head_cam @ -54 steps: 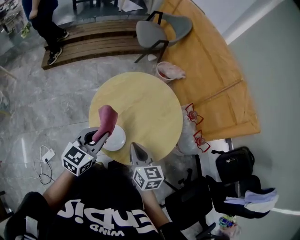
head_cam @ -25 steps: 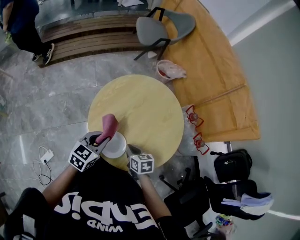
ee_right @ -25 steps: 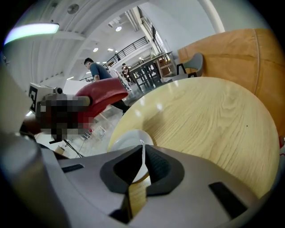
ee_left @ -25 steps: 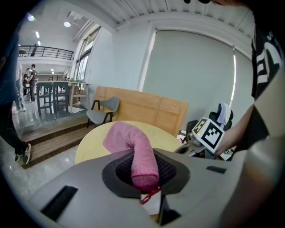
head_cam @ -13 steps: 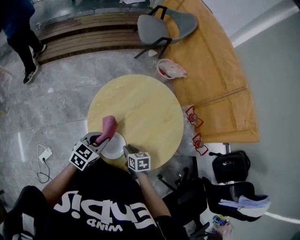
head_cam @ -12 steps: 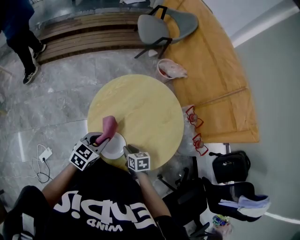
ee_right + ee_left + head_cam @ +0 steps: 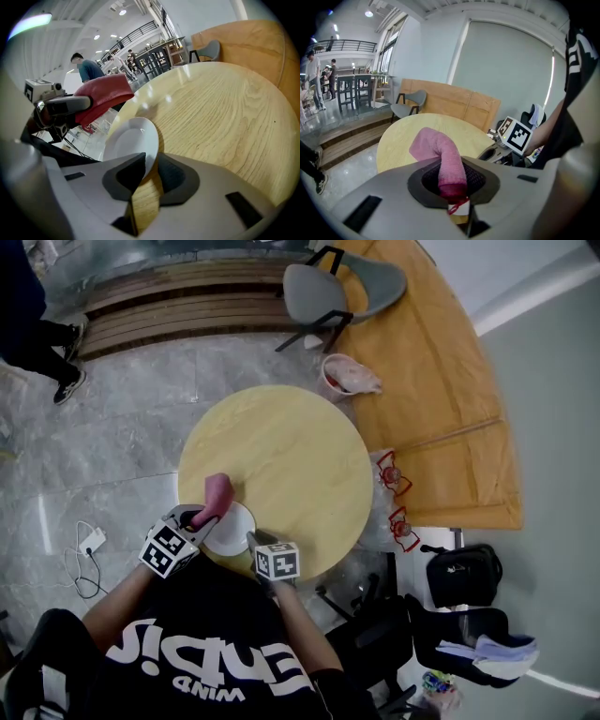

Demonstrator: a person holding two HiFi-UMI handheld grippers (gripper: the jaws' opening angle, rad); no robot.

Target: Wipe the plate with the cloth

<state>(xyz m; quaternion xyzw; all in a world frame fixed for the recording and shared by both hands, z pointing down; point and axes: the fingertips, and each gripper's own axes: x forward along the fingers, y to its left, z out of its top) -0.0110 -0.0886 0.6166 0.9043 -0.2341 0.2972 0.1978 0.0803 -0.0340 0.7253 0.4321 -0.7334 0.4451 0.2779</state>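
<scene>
At tabletop (image 7: pixel 281 446) edge | my left fingers (image 7: pixel 480 180) clench soft limp cloth (image 7: pixel 440 154) | right fingers (image 7: pixel 176 180) pinch plate (image 7: pixel 129 140) rim | plate likely stiff, slick, breakable

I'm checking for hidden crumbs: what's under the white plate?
Only the round pale wooden table shows around the round white plate; the patch directly beneath is covered.

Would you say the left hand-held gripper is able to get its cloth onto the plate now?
Probably yes: the left hand-held gripper holds the cloth close by the plate, with nothing between, and the right hand-held gripper pinches only the rim, leaving its face open.
</scene>
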